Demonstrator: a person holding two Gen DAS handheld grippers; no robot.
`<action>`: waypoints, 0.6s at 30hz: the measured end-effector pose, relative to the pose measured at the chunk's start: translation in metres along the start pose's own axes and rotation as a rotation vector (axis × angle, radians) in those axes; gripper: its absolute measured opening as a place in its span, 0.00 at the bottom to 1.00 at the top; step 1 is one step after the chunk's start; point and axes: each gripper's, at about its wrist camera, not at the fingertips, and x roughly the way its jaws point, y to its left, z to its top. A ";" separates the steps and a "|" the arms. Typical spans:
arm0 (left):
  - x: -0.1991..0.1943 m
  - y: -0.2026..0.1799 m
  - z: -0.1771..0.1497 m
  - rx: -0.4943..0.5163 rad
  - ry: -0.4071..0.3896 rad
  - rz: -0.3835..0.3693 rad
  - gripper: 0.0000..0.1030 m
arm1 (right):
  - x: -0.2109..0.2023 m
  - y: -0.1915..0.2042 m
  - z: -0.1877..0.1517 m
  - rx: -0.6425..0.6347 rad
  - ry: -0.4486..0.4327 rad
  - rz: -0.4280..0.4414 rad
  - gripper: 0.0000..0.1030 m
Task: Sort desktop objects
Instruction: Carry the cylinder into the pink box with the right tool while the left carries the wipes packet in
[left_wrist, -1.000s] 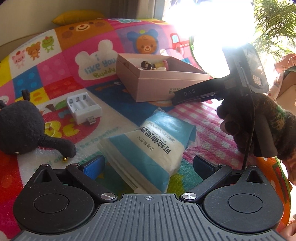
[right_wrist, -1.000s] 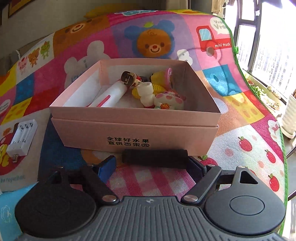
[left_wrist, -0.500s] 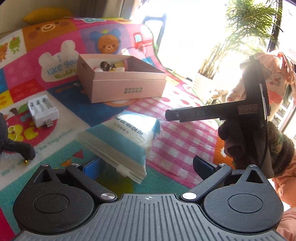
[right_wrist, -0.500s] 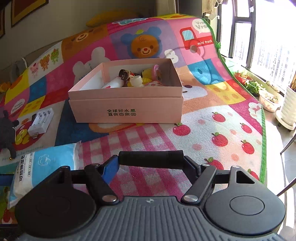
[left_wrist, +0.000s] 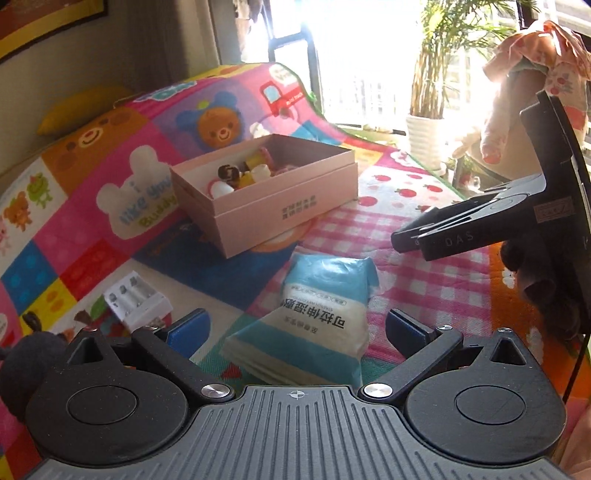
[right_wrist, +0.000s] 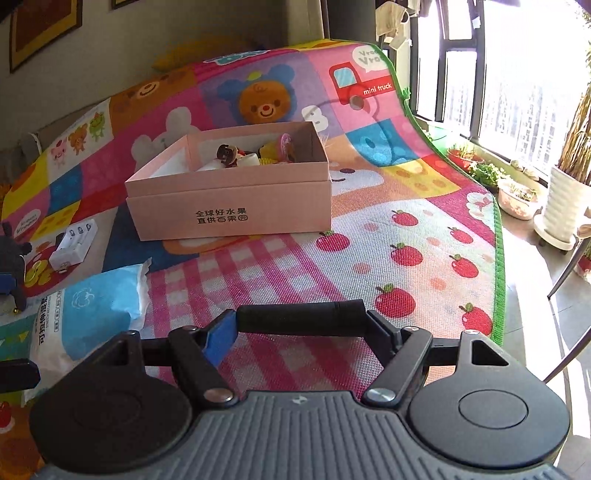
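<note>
Here, toys (right_wrist: 255, 157) fill the pink box (right_wrist: 229, 206); right hand-held gripper (right_wrist: 301, 317) clamps a black cylinder (right_wrist: 301, 316), left hand-held gripper (left_wrist: 295, 326) gapes wide.

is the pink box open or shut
Open: the box has no lid on top, and small toys show inside it in both views.

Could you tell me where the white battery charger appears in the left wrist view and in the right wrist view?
Left wrist view: the battery charger lies at lower left, just beyond the left gripper's blue finger.
Right wrist view: it lies at the far left edge, left of the box.
Shared landmark: the pink box of toys on the mat.
</note>
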 end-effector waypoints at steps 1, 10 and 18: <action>0.005 -0.002 0.001 0.015 0.010 -0.007 1.00 | 0.000 0.000 0.000 0.002 -0.001 0.000 0.72; 0.032 -0.008 -0.002 0.034 0.054 -0.012 0.78 | -0.001 -0.001 0.000 0.004 -0.002 -0.004 0.72; 0.017 -0.017 -0.002 -0.003 0.039 0.000 0.61 | -0.001 0.005 0.000 -0.036 0.019 -0.004 0.72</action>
